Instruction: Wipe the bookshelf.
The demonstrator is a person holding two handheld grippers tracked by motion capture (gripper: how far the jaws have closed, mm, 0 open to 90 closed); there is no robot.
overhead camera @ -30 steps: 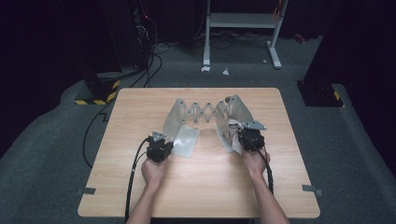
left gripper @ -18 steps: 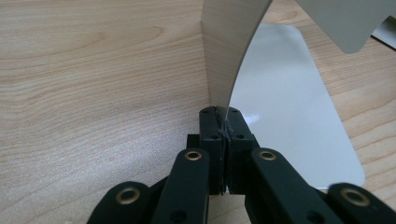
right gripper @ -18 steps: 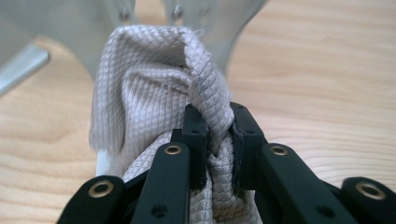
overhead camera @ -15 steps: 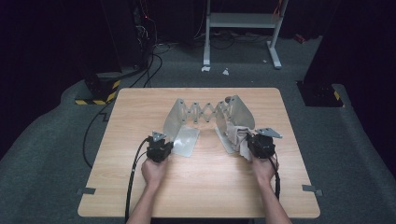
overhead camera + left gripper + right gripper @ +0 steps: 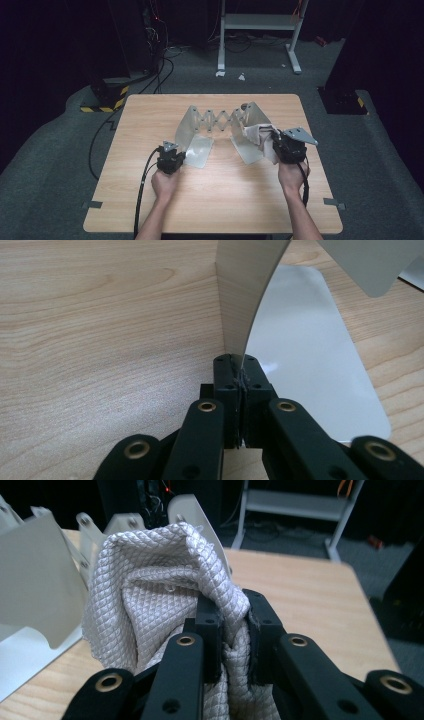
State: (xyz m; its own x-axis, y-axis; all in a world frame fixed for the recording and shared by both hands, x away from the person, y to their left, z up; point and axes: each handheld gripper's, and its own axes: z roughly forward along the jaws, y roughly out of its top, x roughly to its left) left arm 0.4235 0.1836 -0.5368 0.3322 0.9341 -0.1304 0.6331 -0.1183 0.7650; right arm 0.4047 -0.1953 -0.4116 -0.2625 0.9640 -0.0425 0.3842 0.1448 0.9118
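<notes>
A silver metal rack with scissor links joining two curved plates stands mid-table. My left gripper is shut on the lower edge of the left plate; in the left gripper view the jaws pinch that thin curved sheet. A beige diamond-weave cloth hangs bunched over the right plate. My right gripper is shut on it, and in the right gripper view the cloth bulges up between and over the jaws.
The wooden table has tape marks near its front corners. Beyond its far edge a white metal stand is on the grey floor, a black-and-yellow striped box and cables lie at back left. A rack plate is left of the cloth.
My right gripper has moved right and up, drawing the cloth up off the right plate. The left gripper and its plate have stayed put.
</notes>
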